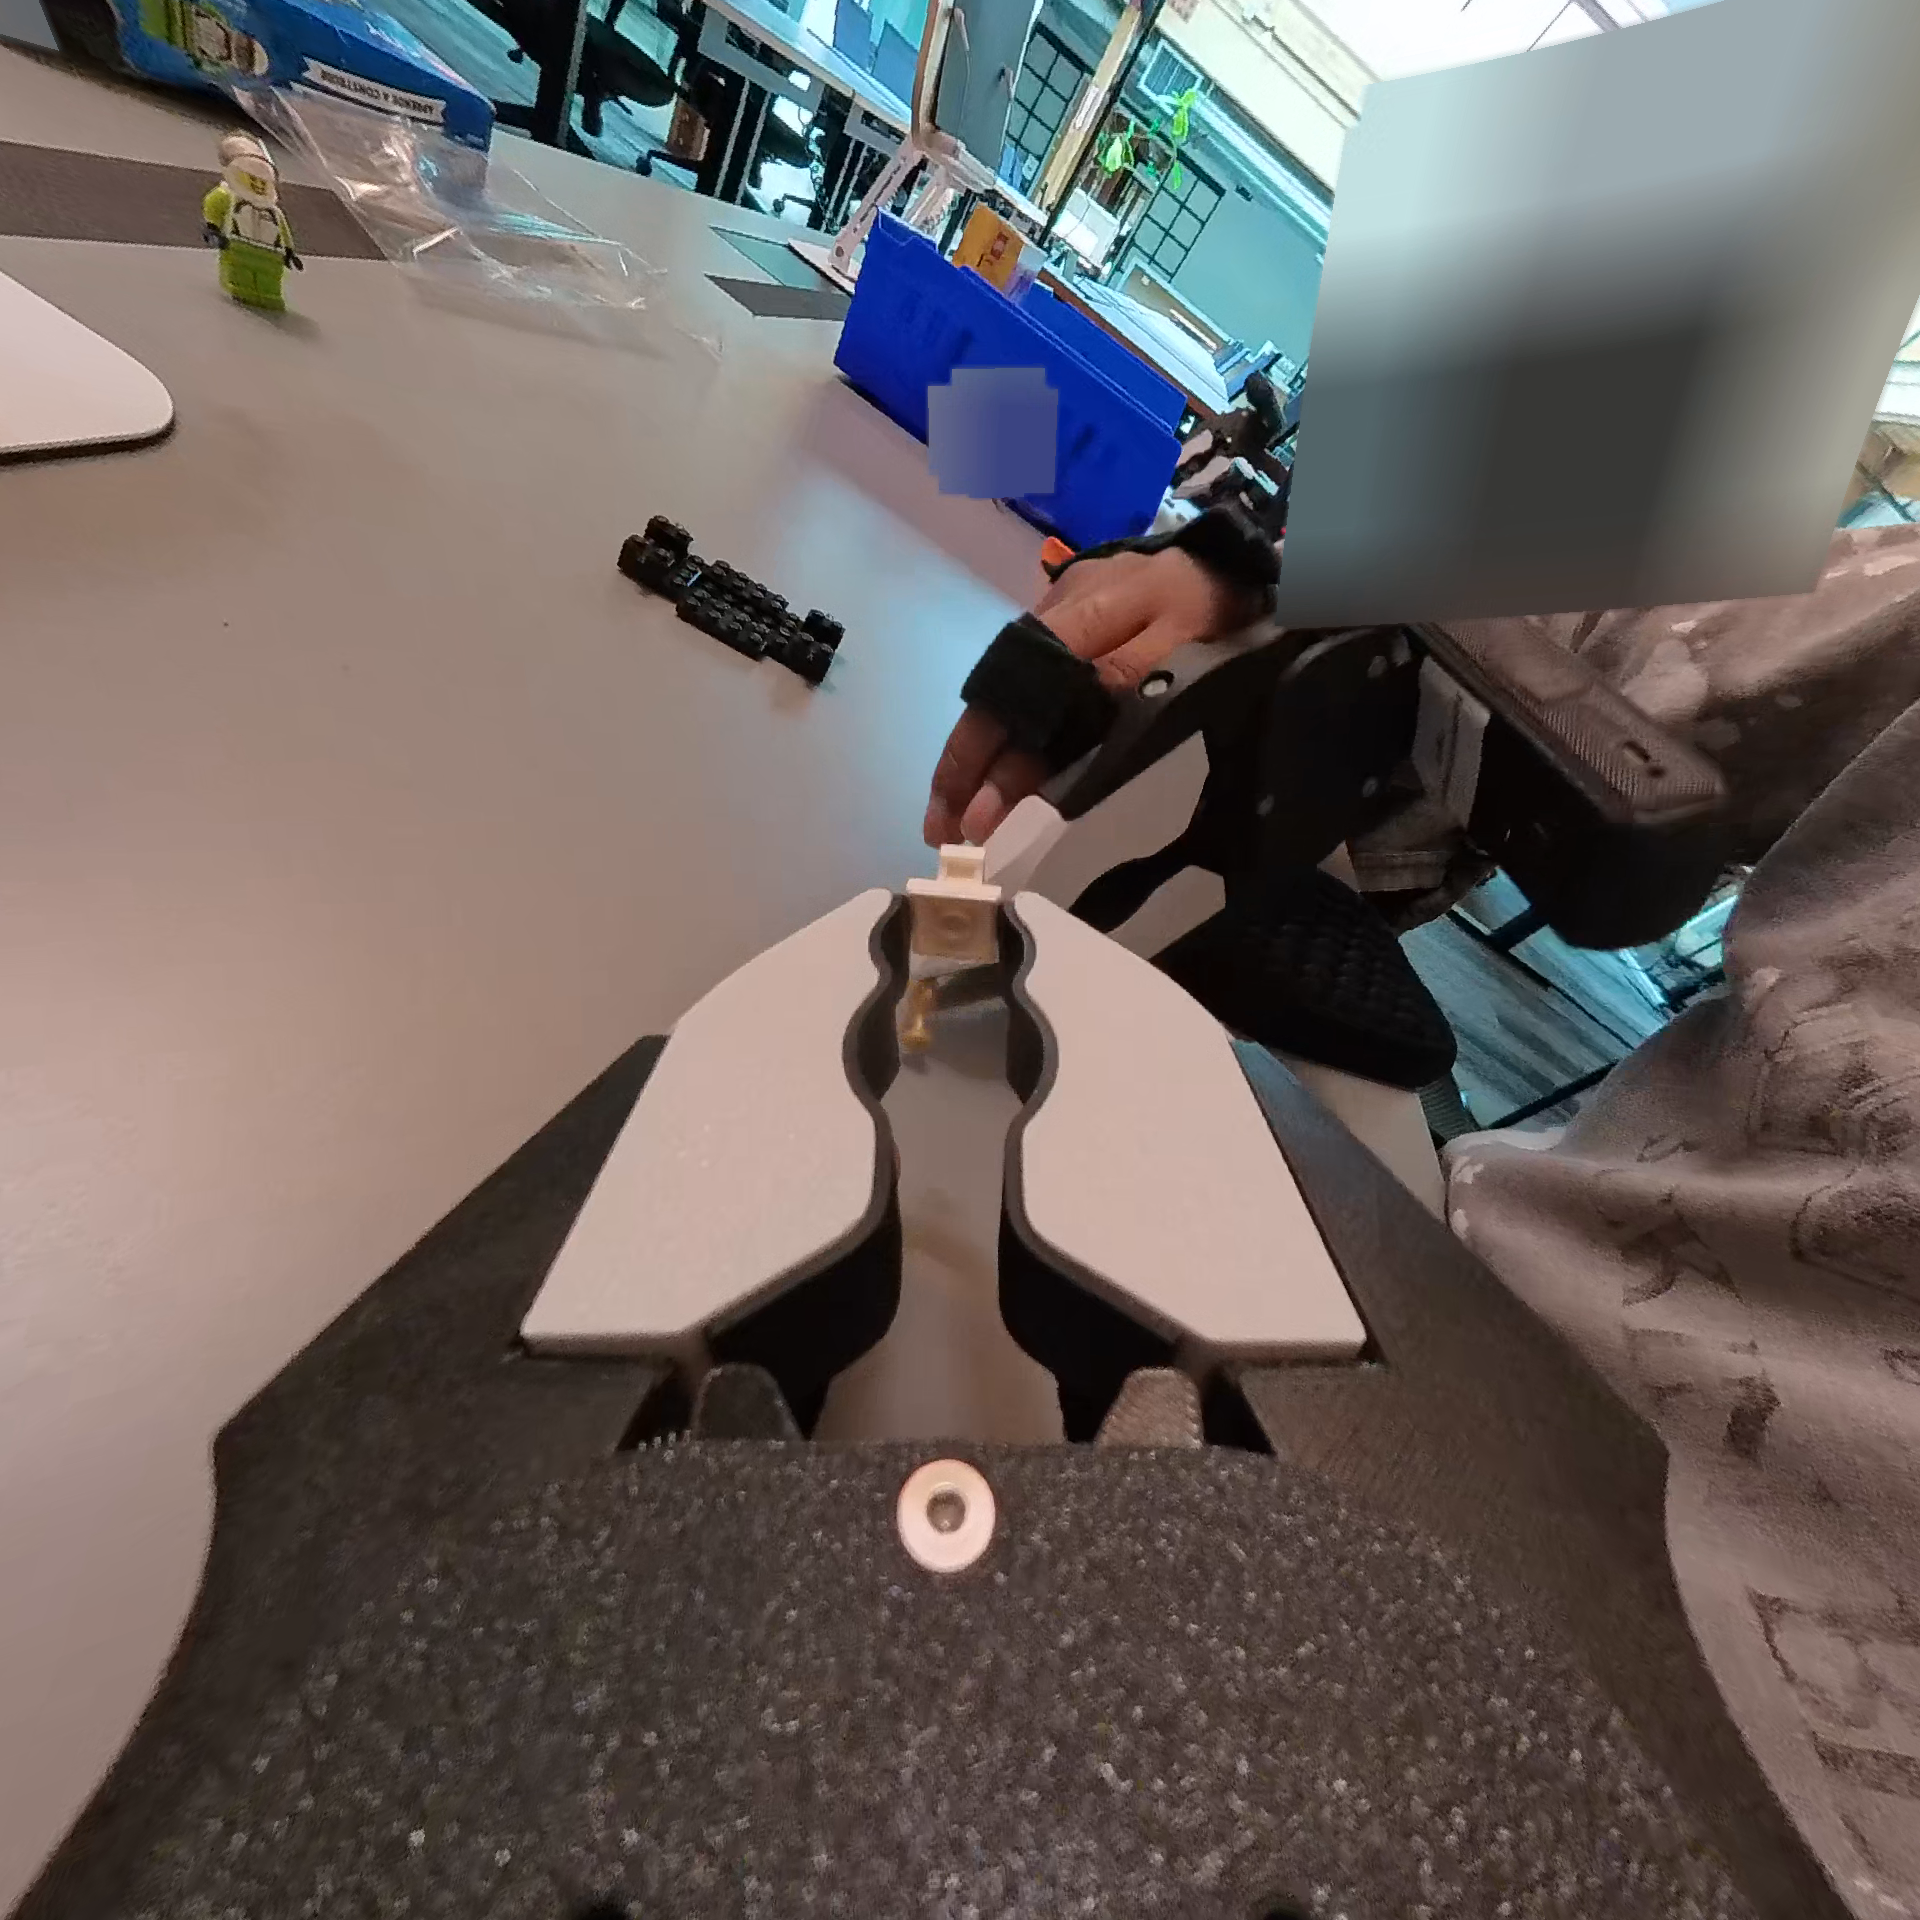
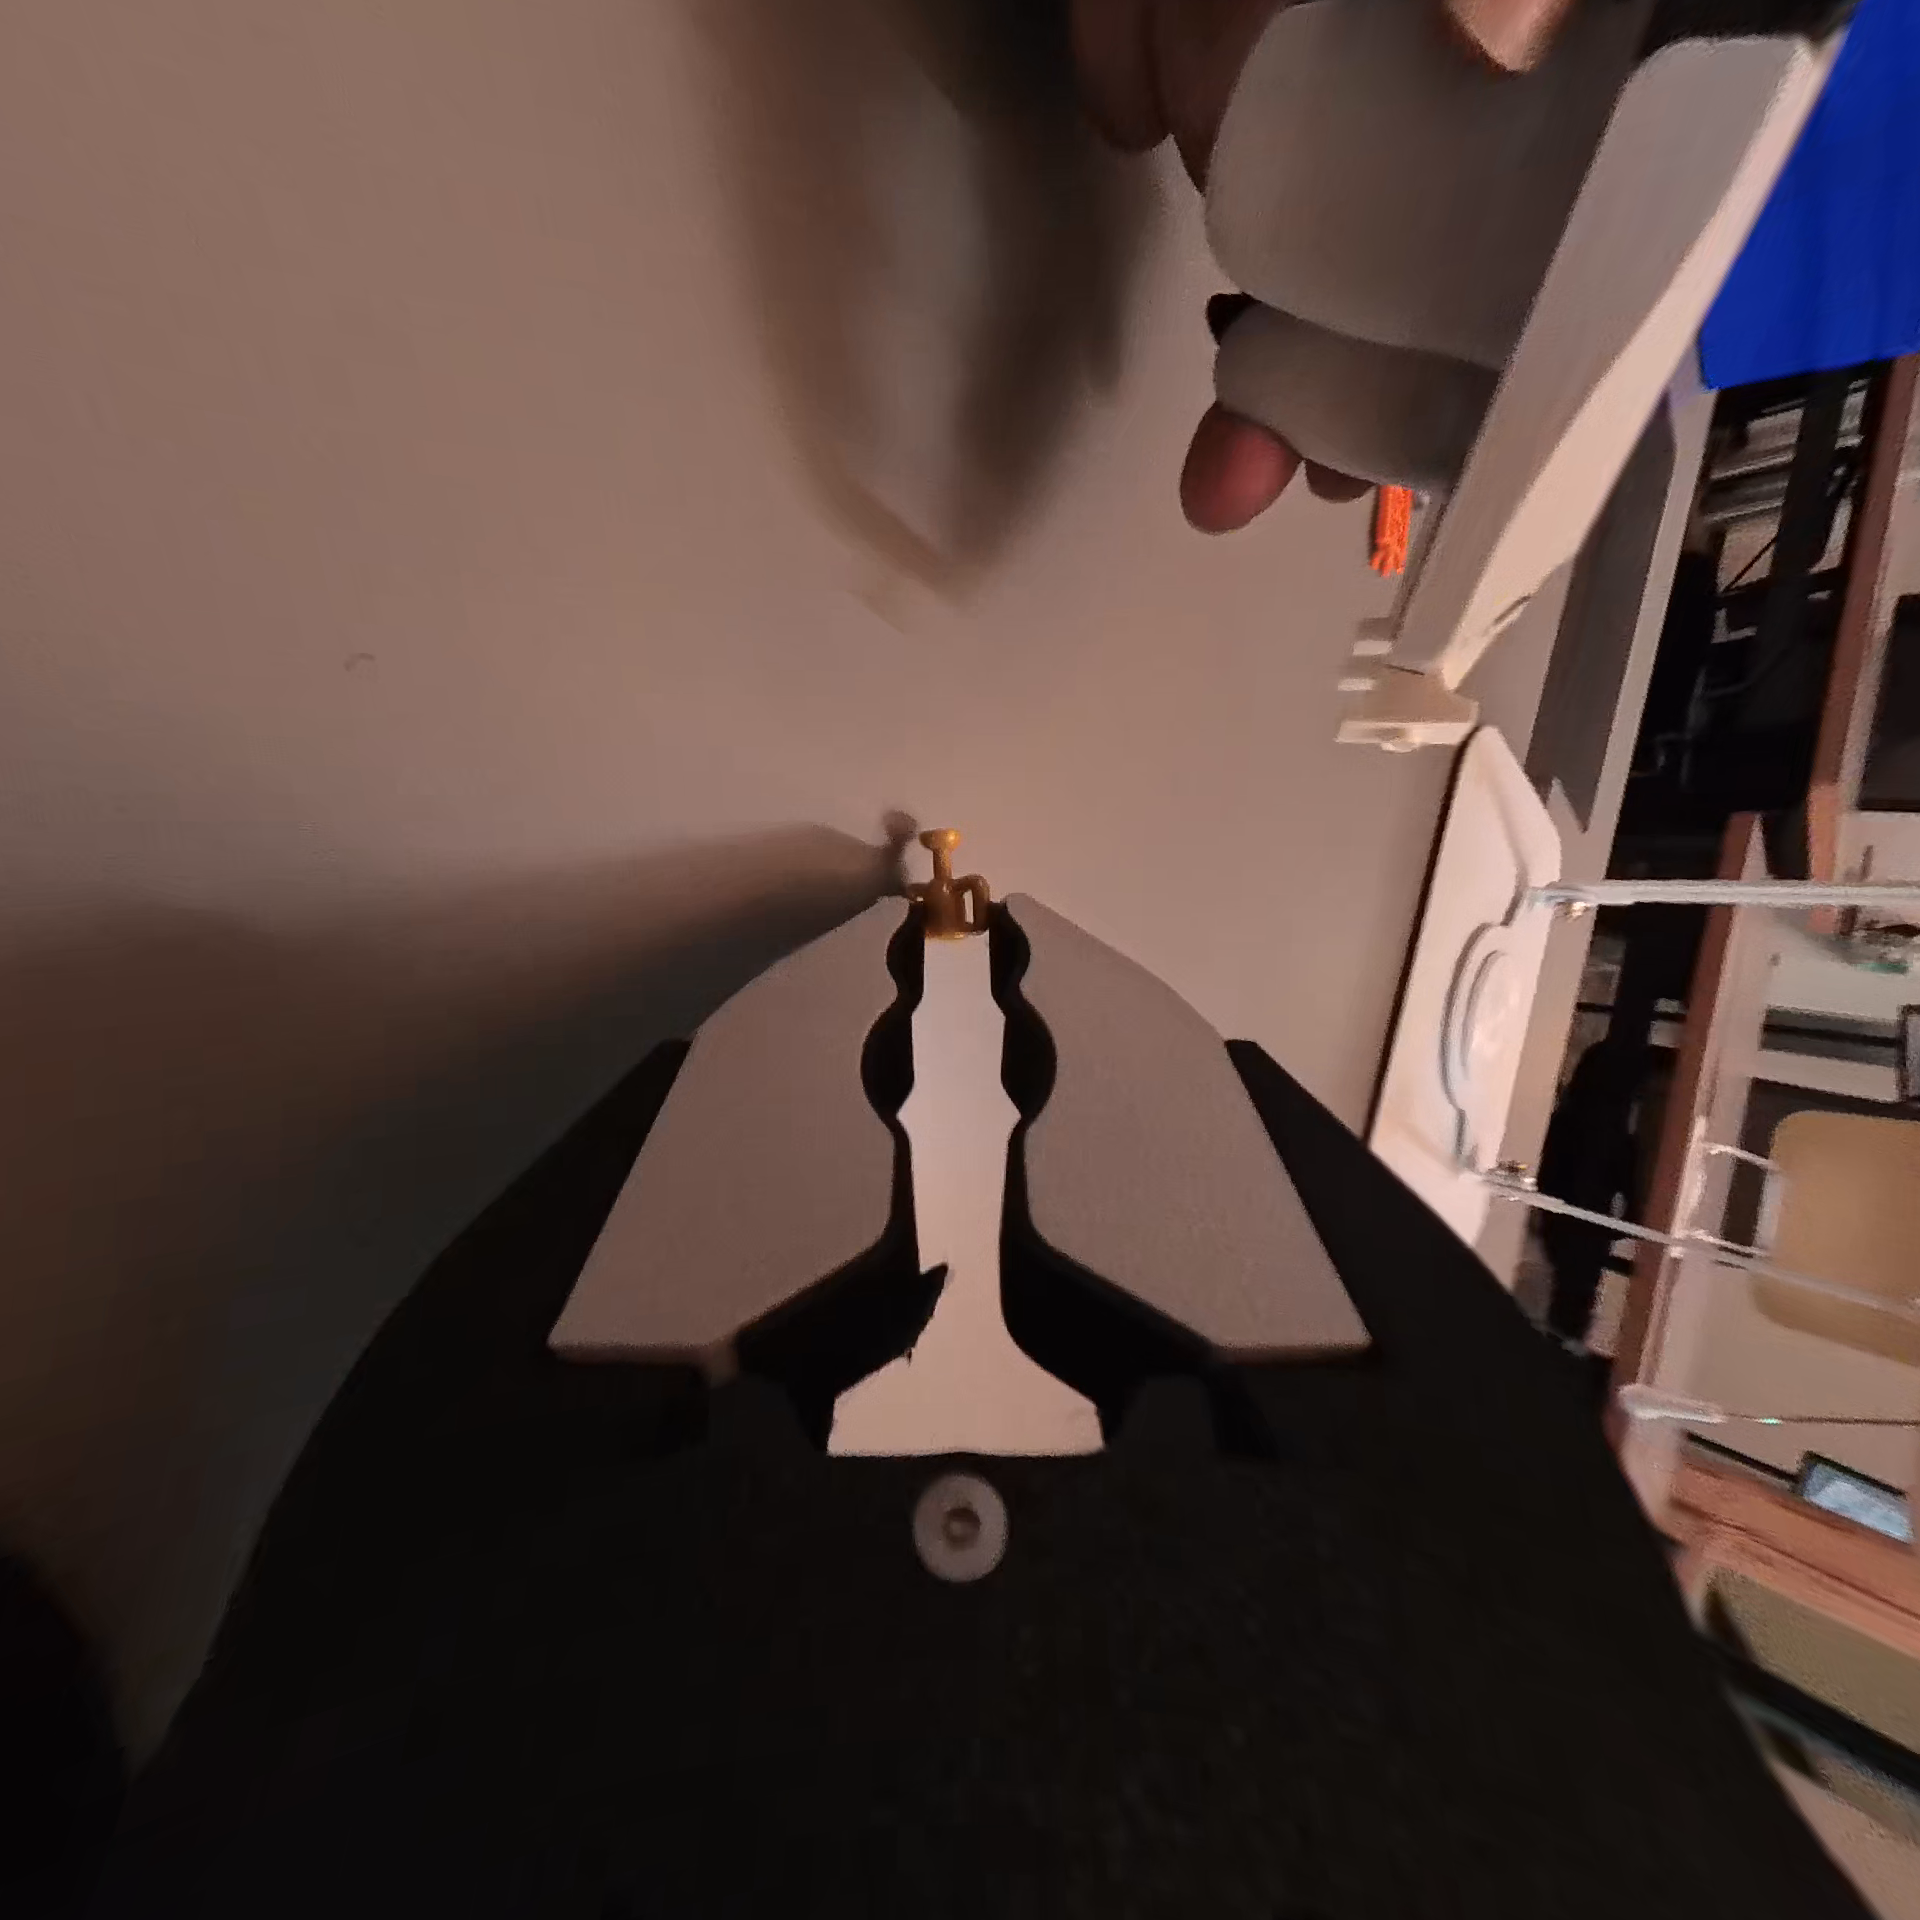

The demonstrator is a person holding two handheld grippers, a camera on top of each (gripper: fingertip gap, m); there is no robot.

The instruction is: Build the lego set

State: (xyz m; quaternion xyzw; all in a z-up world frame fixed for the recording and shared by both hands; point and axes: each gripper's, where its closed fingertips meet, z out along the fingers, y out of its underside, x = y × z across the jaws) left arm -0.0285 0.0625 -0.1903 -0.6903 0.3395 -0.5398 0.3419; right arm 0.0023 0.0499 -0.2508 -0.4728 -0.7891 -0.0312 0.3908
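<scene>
My left gripper [image 1: 951,906] is shut on a small white lego piece [image 1: 952,916], held above the grey table [image 1: 416,831]. My right gripper [image 2: 950,906] is shut on a tiny gold piece [image 2: 945,902]; this gold piece also shows through the left fingers' gap [image 1: 918,1023]. The right gripper's white fingertip [image 1: 1023,831] and the gloved hand [image 1: 1049,686] holding it sit just behind the white piece. In the right wrist view the left gripper's finger [image 2: 1621,416] and white piece [image 2: 1397,712] are up right, apart from the gold piece. A black lego chassis [image 1: 727,613] lies on the table.
A lime-green minifigure [image 1: 249,223] stands far left, by clear plastic bags [image 1: 488,218] and a blue box [image 1: 260,52]. A blue bin [image 1: 997,384] stands at the back. A white board [image 1: 62,374] lies at the left. A white tray [image 2: 1496,935] lies at the table edge. My right fingertips sit around 7 cm from my left ones. The right tips stand about 30 cm off the lime-green minifigure [image 1: 249,223].
</scene>
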